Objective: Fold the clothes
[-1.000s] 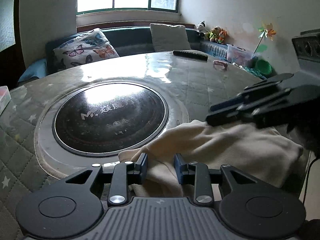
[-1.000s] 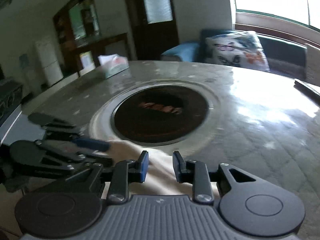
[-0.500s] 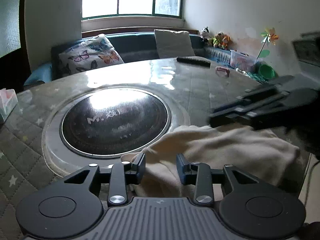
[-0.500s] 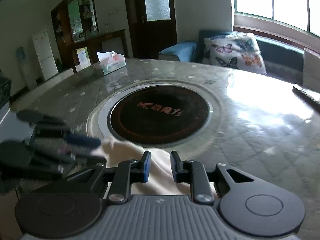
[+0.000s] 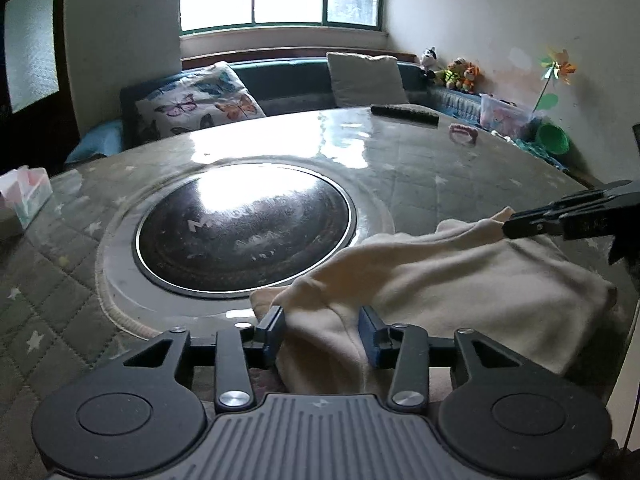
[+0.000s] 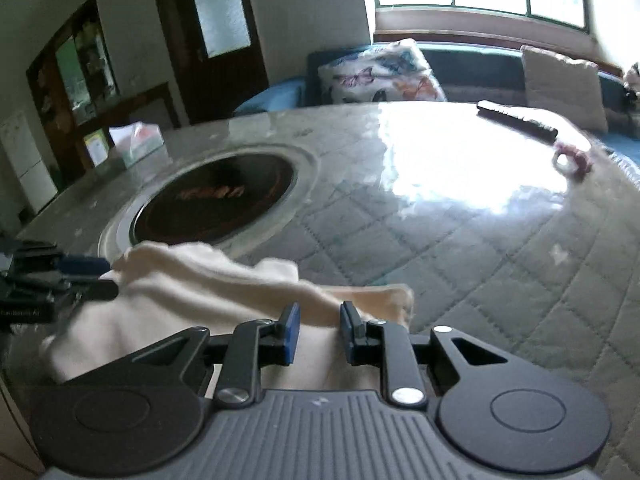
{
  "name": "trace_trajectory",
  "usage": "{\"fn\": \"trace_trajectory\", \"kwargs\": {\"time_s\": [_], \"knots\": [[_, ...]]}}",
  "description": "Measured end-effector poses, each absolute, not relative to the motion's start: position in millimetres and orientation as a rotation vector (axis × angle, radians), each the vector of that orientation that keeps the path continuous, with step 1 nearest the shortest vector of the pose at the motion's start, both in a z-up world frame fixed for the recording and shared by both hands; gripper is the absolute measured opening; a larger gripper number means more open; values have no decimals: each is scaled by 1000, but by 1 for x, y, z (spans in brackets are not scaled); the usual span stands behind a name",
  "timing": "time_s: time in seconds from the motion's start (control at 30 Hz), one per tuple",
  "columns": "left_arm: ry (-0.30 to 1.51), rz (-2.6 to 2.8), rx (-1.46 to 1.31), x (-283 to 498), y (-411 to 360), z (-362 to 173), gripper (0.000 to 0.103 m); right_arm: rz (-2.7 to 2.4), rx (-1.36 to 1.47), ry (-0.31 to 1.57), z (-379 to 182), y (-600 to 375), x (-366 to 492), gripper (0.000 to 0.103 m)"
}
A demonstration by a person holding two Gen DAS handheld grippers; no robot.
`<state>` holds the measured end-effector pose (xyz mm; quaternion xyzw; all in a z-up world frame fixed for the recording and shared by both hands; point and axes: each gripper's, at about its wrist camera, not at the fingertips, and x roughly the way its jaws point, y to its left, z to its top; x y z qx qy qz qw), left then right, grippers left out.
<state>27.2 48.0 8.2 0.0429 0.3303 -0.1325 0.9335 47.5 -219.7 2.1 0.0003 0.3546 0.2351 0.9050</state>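
**Cream garment at the near table edge, one tong on each end**

At the near edge of the round table [image 5: 420,168], just in front of the dark glass hotplate disc [image 5: 244,224] set in its middle, lies the cream, soft fleece-like garment [image 5: 440,276], bunched into a thick, creased heap. Its far corner touches the pale ring around the disc.

Left gripper [image 5: 322,326]: a fold of the cream garment sits between the blue-padded fingers [image 5: 274,330]. The jaws have just been opening; the pads stand apart on either side of the fold, the left one close against it, and do not squeeze it. From the right wrist view this gripper [image 6: 86,266] is at the garment's left end, the cloth lying against its tip.

Right gripper [image 6: 316,332]: jaws narrow, closed on a raised ridge of the garment that runs up between the blue pads [image 6: 290,330]. In the left wrist view its tip [image 5: 510,226] pinches a lifted corner at the right end, and the cloth is drawn up toward it.

Further out on the quilted, clear-covered tabletop: a dark remote control [image 5: 404,114], a small pink ring-shaped item [image 5: 464,134], a tissue box [image 5: 26,196] at the left edge. Behind the table, a butterfly-print cushion [image 5: 200,104] on a bench under the window.
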Motion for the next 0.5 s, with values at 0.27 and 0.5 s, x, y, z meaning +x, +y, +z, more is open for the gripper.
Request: {"fn": "trace_trajectory", "kwargs": {"time_s": [0.27, 0.5], "knots": [[669, -225, 75, 17, 50, 9, 59, 514, -76, 720, 5, -227, 16, 21], [661, -190, 89, 7, 49, 11, 64, 529, -95, 697, 19, -236, -8, 21]]}}
